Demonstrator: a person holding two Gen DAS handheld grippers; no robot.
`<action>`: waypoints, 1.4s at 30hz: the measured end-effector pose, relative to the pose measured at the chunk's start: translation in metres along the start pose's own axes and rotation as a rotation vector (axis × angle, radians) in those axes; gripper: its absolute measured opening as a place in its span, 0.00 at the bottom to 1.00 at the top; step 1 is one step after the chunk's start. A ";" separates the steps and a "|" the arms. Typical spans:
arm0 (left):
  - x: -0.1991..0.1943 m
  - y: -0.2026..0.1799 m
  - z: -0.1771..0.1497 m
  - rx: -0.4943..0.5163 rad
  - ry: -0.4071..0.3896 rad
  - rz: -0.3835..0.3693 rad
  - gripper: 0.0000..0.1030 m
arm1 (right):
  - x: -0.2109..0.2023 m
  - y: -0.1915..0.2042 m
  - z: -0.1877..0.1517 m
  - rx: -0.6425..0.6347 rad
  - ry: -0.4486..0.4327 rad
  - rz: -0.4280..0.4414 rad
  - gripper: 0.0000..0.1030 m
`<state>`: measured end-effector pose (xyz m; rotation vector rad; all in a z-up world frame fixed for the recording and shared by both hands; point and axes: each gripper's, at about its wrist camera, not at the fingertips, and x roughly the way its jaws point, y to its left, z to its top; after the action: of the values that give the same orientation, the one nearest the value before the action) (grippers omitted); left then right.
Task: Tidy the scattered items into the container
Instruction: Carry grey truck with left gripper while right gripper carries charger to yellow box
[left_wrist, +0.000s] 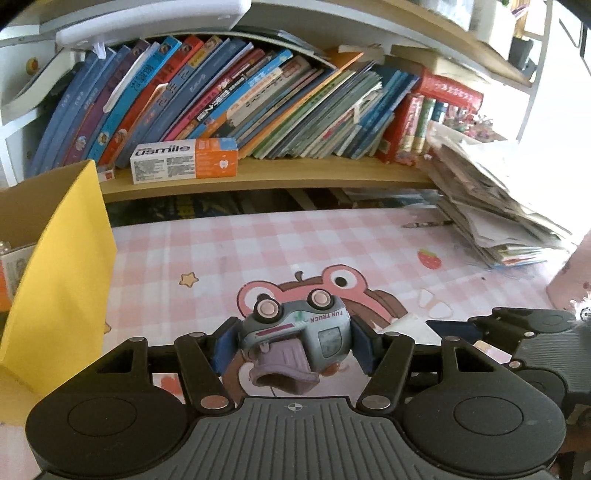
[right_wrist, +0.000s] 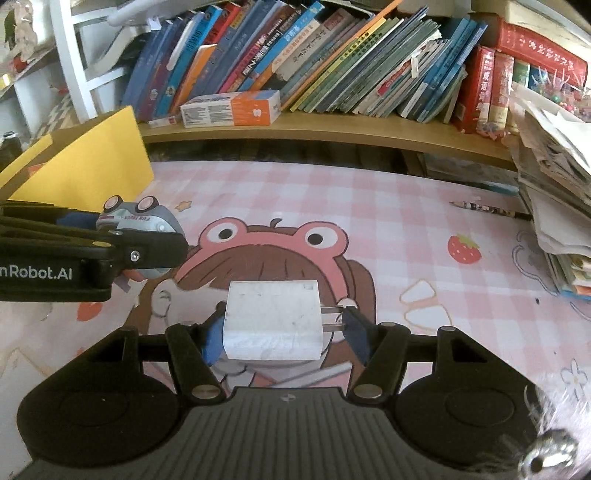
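With the left hand-held gripper (left_wrist: 293, 341) clenching a toy truck (left_wrist: 295, 328) and the right hand-held gripper (right_wrist: 282, 328) a charger (right_wrist: 273, 319), both wanted level carrying to the yellow box (left_wrist: 62, 266).

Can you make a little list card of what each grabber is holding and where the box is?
left gripper: shut on toy truck, wheels up
right gripper: shut on white charger plug, prongs pointing right
yellow box: open, on the left of the desk
desk mat: pink checks, frog-hat cartoon
pencil: lying by the paper pile
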<state>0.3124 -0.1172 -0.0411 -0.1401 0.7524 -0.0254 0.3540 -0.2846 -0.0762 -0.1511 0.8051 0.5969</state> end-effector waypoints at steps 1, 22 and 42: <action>-0.004 0.000 -0.002 0.000 -0.002 -0.003 0.60 | -0.004 0.001 -0.002 0.000 -0.001 0.001 0.61; -0.056 0.010 -0.039 -0.032 -0.005 -0.043 0.60 | -0.048 0.027 -0.028 -0.012 0.006 -0.027 0.61; -0.111 0.062 -0.065 -0.015 -0.023 -0.110 0.60 | -0.070 0.109 -0.041 -0.007 0.016 -0.071 0.61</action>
<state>0.1852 -0.0553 -0.0208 -0.1956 0.7217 -0.1222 0.2299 -0.2403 -0.0438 -0.1901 0.8103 0.5322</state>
